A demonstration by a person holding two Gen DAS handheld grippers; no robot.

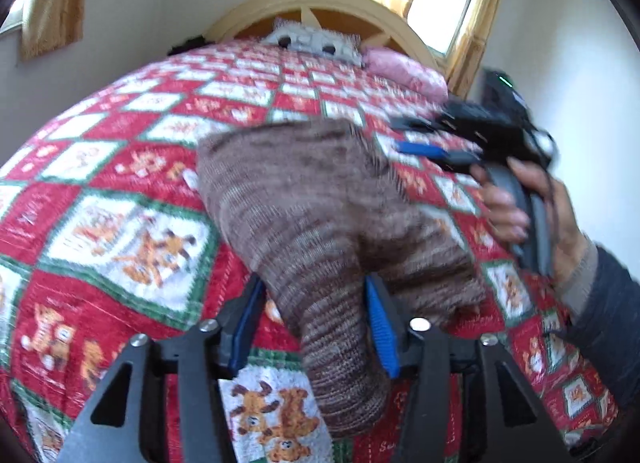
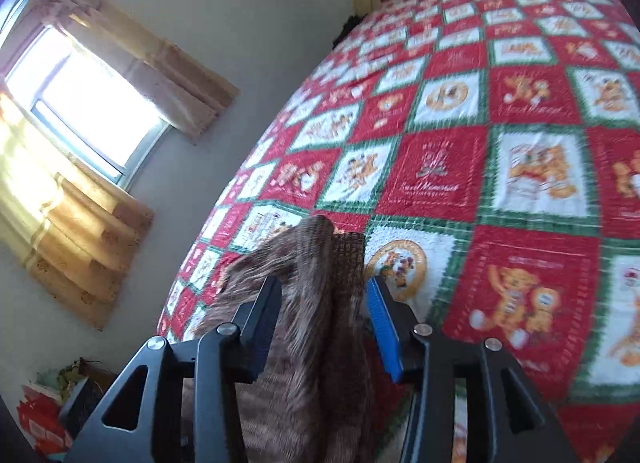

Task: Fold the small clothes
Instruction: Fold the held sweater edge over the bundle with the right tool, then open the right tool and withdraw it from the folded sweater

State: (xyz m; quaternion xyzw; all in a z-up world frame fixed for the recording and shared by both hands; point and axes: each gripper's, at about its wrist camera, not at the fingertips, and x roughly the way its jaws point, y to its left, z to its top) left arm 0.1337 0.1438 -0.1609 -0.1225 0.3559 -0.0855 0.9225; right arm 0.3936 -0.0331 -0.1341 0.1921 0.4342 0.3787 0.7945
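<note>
The brown knitted garment (image 1: pixel 320 207) lies on the bed, on a quilt (image 1: pixel 120 167) of red and white squares edged in green, the white squares printed with orange bear figures. In the left wrist view its broad body spreads across the middle of the quilt, and a narrow ribbed part, apparently a sleeve, runs down toward the camera. That narrow part passes between the fingers of the left gripper (image 1: pixel 316 327); the fingers stand spread, a strip of quilt shows between the left pad and the knit, and the blue pad on the other side sits just beside the fabric, so no pinch is visible. In the right wrist view a bunched fold of the same garment (image 2: pixel 316 303) stands up between the fingers of the right gripper (image 2: pixel 324 323); these fingers are likewise spread, with clearance on the blue-pad side, and contact on the dark side cannot be determined because of blur. The right gripper also appears at the right of the left wrist view, held by the person's hand (image 1: pixel 532 207), with a dark sleeve (image 1: pixel 612 311) behind the wrist. Beyond the garment, a grey-white pillow (image 1: pixel 312 41) and a pink pillow (image 1: pixel 408 71) lie at the head of the bed against a curved wooden headboard (image 1: pixel 320 3). Windows with tan curtains (image 2: pixel 100 219) are set in the pale walls. Red packages (image 2: pixel 40 423) sit on the floor beside the bed.
</note>
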